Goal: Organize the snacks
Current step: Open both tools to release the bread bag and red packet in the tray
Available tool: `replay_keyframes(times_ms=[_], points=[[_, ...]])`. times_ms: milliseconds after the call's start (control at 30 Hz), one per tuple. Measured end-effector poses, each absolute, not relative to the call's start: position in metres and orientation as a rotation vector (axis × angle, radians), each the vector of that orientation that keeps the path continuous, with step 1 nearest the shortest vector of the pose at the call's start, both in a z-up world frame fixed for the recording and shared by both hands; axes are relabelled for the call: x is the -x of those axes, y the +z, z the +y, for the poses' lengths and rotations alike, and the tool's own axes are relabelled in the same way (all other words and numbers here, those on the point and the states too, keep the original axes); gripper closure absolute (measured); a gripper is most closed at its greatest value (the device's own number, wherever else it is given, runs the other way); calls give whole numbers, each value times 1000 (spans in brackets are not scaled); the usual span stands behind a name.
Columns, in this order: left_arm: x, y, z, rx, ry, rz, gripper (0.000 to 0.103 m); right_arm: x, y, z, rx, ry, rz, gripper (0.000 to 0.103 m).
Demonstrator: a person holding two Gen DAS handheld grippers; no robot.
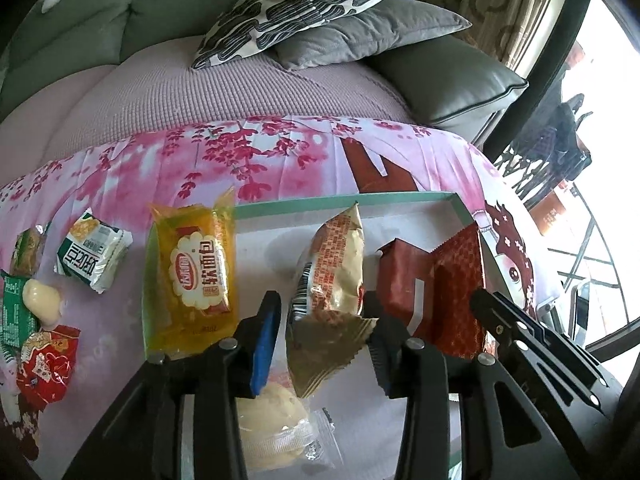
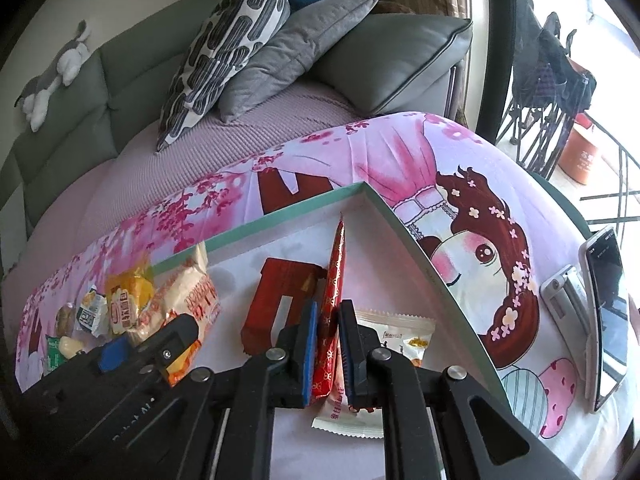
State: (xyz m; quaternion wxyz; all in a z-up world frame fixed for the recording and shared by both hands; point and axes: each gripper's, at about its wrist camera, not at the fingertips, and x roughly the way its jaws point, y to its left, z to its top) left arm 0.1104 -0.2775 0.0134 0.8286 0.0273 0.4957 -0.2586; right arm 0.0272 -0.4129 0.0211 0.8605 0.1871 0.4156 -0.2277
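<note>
Your right gripper is clamped on the red packet, near the tray's right wall. Your left gripper apparently stands apart around the beige packet; tray middle is bare.

Daylit from the window at two o'clock, blown out white there. Soft shadows, strong fisheye bending, dark vignette at corners.

Sofa: grey sofa at the far side
Pillows: striped pillow, grey pillow
Window: bright window on the right
</note>
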Motion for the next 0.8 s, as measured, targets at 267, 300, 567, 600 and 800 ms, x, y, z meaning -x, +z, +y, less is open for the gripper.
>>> replay_keyframes(times_ms=[267,300,567,600,800], points=[[-111,32,-265,-36,-508,1048,47,-26,25,-410,-386,-476,868,55],[-112,34,-262,-31,-497,1053,47,-26,27,-410,-386,-475,864,53],[-115,50,-237,39,-414,1070,47,-23,36,-410,-390,-469,850,50],[-114,52,-234,44,-405,1065,47,-23,37,-410,-390,-469,848,49],[-116,55,-217,65,-356,1060,47,-22,44,-409,-389,-449,832,49]])
